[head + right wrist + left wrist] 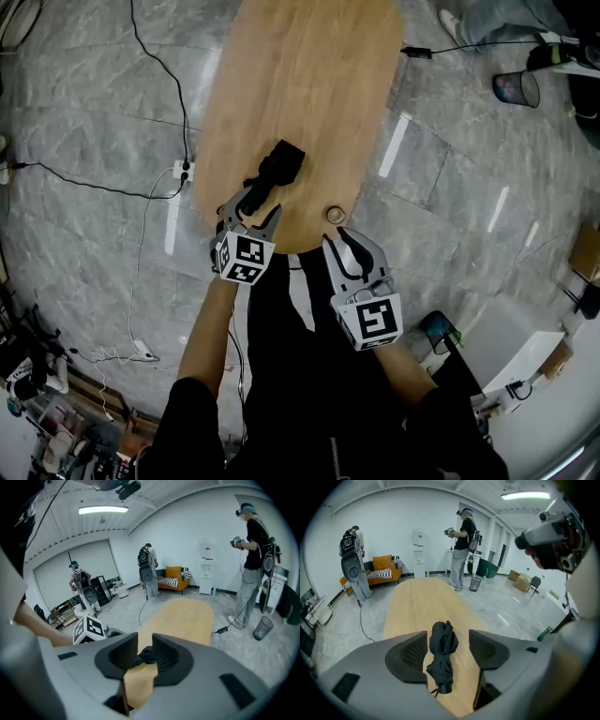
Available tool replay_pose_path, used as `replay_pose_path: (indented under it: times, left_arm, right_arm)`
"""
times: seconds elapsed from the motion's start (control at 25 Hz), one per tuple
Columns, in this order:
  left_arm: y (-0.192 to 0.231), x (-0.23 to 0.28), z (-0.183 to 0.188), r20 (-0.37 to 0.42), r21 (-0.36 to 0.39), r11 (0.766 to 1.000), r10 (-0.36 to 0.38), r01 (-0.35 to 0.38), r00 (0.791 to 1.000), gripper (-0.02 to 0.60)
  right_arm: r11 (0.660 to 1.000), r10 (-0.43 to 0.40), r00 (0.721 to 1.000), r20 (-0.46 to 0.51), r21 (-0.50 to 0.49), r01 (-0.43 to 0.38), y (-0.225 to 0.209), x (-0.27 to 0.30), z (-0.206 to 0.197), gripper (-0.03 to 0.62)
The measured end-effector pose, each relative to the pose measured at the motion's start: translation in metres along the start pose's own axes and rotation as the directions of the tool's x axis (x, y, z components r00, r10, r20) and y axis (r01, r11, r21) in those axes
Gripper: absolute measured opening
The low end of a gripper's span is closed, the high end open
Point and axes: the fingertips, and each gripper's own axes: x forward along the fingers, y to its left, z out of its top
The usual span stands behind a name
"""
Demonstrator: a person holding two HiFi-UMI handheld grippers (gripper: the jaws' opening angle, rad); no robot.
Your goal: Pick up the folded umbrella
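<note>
My L gripper (448,637): jaws wide apart, straddling the folded black umbrella (278,167). There's a pad on each side, neither touching it. My R gripper (145,641): jaws apart w/ a narrow gap, nothing gripped; the umbrella shows beyond, thru the gap. Umbrella lies flat on the wooden desk (309,75), at its near end toward the left edge, stubby end toward me. R gripper is at the desk's near edge, right of the umbrella.
</note>
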Motion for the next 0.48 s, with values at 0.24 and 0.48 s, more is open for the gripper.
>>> replay_pose_path:
  times: [0.24,0.48]
  left_arm:
    - [0.000,0.017,-0.012,-0.030,0.052,0.998,-0.034,0.035,0.999,0.278]
    - [0.008,0.035,-0.033,-0.067,0.014,0.999,-0.035,0.036,0.997,0.285]
  right_arm:
    - [1.000,0.000,1.000,-0.030,0.002,0.000,0.001,0.006,-0.010,0.103]
    - [1.000,0.006,0.999,-0.045,-0.005,-0.006,0.007,0.018,-0.016,0.101]
